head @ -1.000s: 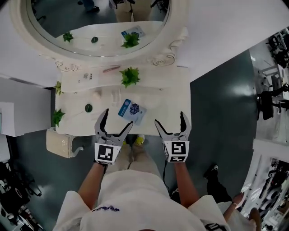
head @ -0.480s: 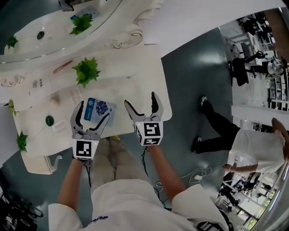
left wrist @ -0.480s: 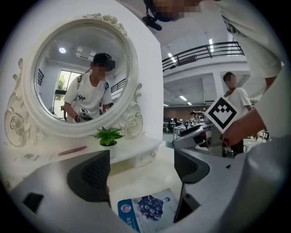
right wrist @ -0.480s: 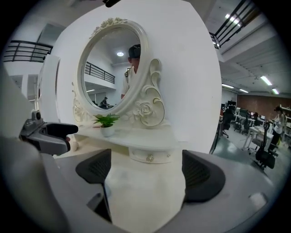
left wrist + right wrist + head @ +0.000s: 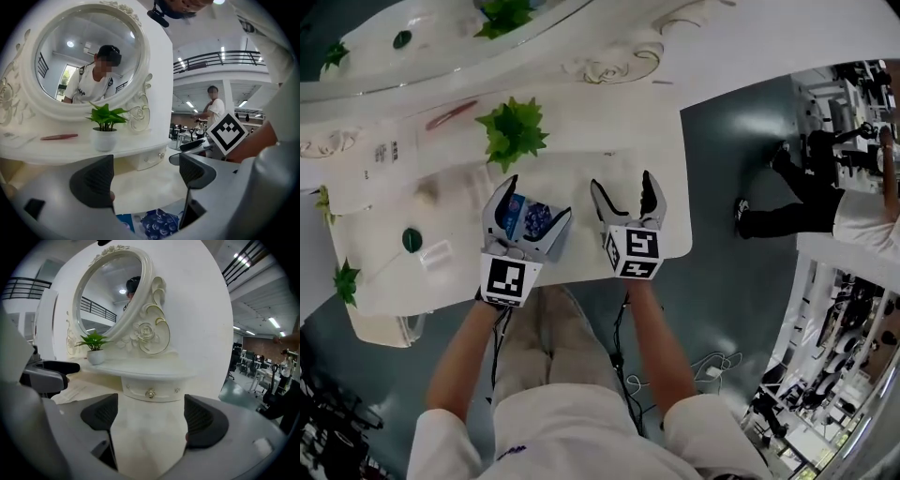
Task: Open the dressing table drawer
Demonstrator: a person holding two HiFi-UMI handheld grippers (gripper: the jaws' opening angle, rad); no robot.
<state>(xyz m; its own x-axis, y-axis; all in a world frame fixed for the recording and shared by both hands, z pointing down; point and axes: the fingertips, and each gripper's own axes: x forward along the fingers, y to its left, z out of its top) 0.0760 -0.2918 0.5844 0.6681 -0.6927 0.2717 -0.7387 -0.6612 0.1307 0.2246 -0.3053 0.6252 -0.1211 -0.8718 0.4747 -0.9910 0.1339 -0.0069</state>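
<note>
Whereas a second ago both grippers hung at the front edge of the dressing table, they now stand well over its tabletop (image 5: 609, 159) at the centre of the head view. The view itself has swung, so the table now runs off to the upper left. The left gripper (image 5: 536, 199) has its jaws wide apart with nothing between them, and it hovers over a blue packet (image 5: 530, 220) lying on the top. The right gripper (image 5: 623, 183) is likewise open and empty, though its jaws have just been closing a little.

The drawer (image 5: 161, 391) sits closed under the raised shelf (image 5: 150, 369), at the centre of the right gripper view. Its knob (image 5: 151, 393) lies dead ahead between the spread jaws, not yet reached.

Finding: the approach is under way, the right gripper looks the likelier puller, and no contact has been made.

Clearances:
- Bare tabletop lies between the right gripper and the drawer front, so the run-in is unobstructed.
- The shelf overhangs the drawer, so entry should be level rather than from above.
- The potted plant (image 5: 514, 131) stands on the shelf up and left of the grippers, clear of the right gripper's line.
- The table's right edge lies near the right gripper. Open floor (image 5: 722, 159) lies beyond it, and a person (image 5: 787, 211) stands well apart at the right of the frame.
- The left gripper and the packet sit just beside the likely pull-out path.
</note>
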